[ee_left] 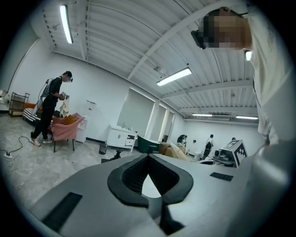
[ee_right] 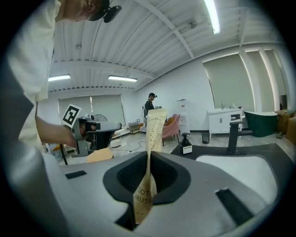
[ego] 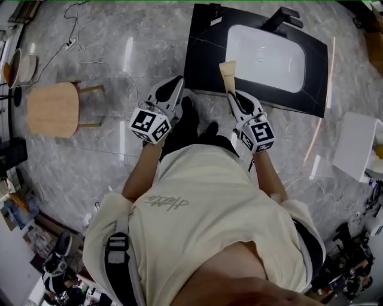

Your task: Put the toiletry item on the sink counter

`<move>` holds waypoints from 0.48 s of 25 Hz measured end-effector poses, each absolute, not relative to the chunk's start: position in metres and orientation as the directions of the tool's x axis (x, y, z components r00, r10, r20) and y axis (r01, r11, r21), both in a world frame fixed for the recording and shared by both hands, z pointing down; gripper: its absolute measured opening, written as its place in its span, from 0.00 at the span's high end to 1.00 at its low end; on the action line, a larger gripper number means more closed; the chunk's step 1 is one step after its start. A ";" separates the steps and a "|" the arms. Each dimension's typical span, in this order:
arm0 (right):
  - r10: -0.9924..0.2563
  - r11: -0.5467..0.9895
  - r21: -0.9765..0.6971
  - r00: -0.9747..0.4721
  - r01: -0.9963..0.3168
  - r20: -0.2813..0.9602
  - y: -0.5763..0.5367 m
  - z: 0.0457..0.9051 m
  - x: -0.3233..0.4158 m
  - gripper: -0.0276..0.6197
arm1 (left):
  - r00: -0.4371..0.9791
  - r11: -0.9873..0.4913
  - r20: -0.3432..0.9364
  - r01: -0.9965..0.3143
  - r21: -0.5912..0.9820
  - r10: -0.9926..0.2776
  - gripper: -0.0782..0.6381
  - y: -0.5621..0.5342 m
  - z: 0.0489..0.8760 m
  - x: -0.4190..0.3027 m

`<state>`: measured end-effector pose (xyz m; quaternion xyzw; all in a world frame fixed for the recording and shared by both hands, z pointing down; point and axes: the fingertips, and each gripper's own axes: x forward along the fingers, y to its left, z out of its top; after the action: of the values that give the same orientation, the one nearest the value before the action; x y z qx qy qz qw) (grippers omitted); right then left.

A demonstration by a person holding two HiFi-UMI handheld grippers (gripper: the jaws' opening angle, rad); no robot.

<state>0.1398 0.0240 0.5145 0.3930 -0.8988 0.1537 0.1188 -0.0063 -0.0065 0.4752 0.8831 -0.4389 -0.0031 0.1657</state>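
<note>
A flat beige toothbrush packet [ego: 228,75] [ee_right: 155,125] stands upright with my right gripper [ego: 232,95] [ee_right: 149,155] shut on its lower end. Its top reaches over the near edge of the black sink counter [ego: 203,54] [ee_right: 208,150], short of the white basin [ego: 266,57] [ee_right: 240,169]. My left gripper [ego: 178,80] [ee_left: 148,159] hangs a little to the left at about the same height. Its jaws are shut with nothing between them. It is off the counter's near left corner, over the floor.
A black faucet [ego: 281,18] [ee_right: 233,132] stands behind the basin, and a small dispenser bottle [ee_right: 186,143] sits on the counter's left part. A wooden stool [ego: 54,109] stands on the marble floor at left, with cables nearby. A white box [ego: 356,146] lies at right.
</note>
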 end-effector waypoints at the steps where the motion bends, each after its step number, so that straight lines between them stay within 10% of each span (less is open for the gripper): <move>1: -0.675 0.640 -0.175 -0.656 -0.749 0.338 0.017 0.514 0.136 0.92 | 0.621 -0.563 0.137 -0.768 0.307 -0.772 0.89 -0.015 0.479 -0.010; 12: -0.742 0.600 -0.070 -0.587 -0.797 0.324 -0.073 0.477 0.094 0.92 | 0.698 -0.660 0.033 -0.690 0.297 -0.715 0.89 -0.154 0.464 -0.035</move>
<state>0.0938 -0.0732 0.4773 0.4350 -0.8846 0.1045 0.1316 -0.0345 -0.1538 0.4636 0.9101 -0.3860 -0.0432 0.1447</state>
